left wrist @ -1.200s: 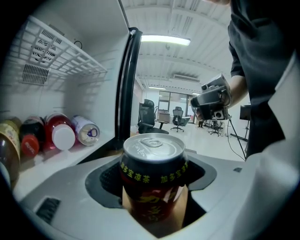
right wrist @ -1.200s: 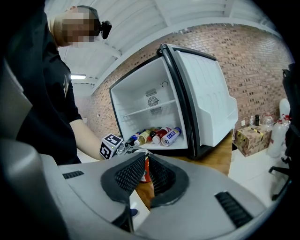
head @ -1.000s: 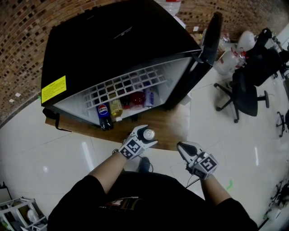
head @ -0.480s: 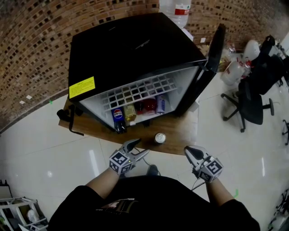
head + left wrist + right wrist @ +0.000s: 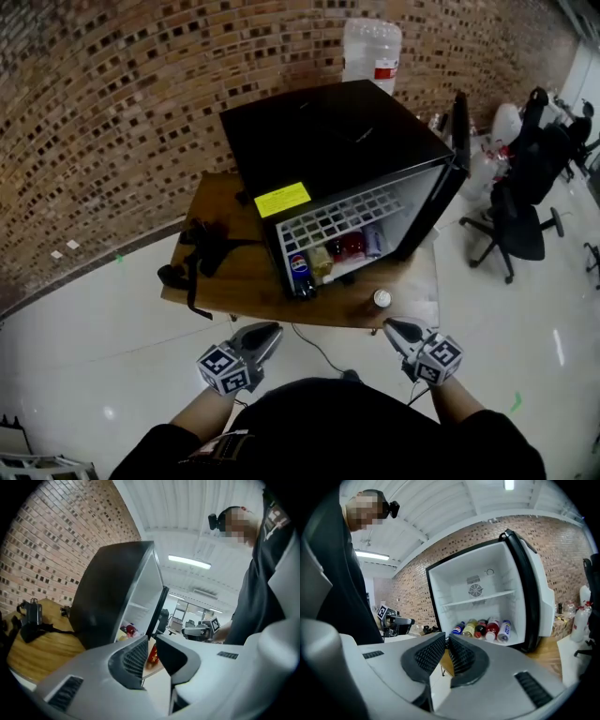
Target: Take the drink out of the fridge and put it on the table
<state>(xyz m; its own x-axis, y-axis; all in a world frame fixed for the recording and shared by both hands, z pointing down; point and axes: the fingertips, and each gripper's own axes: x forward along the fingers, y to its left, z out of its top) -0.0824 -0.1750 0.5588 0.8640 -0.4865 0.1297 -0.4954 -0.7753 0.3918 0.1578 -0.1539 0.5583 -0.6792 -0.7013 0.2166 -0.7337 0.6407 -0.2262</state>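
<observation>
The drink can [image 5: 382,298] stands upright on the table [image 5: 234,281], long axis vertical with its silver top facing my head camera. It sits near the front edge, just in front of the open fridge [image 5: 337,141] and touching nothing. Measured from my tools, it lies straight ahead of the right gripper [image 5: 394,327] and a touch to its left. That makes the right gripper clearly the nearer one. From the left gripper [image 5: 267,330] the can is ahead and well off to the right. The left gripper view shows it only as a small red shape far beyond the jaw tips.

The left jaws are closing, almost together, with nothing between them. The right jaws are drawn together too and are empty. Both grippers hang on my side of the table edge, clear of the wood.

A second ago the left gripper had the can between its jaws over the table. Half a second ago the can stood free and those jaws gaped wide beside it. Since then I have backed away: the table and fridge sit farther ahead, and the black straps [image 5: 202,248] at the table's left end have come into view.

I judge the placing done. If another drink is wanted, the bottles [image 5: 333,253] on the fridge floor lie ahead of both grippers, beyond the can.
</observation>
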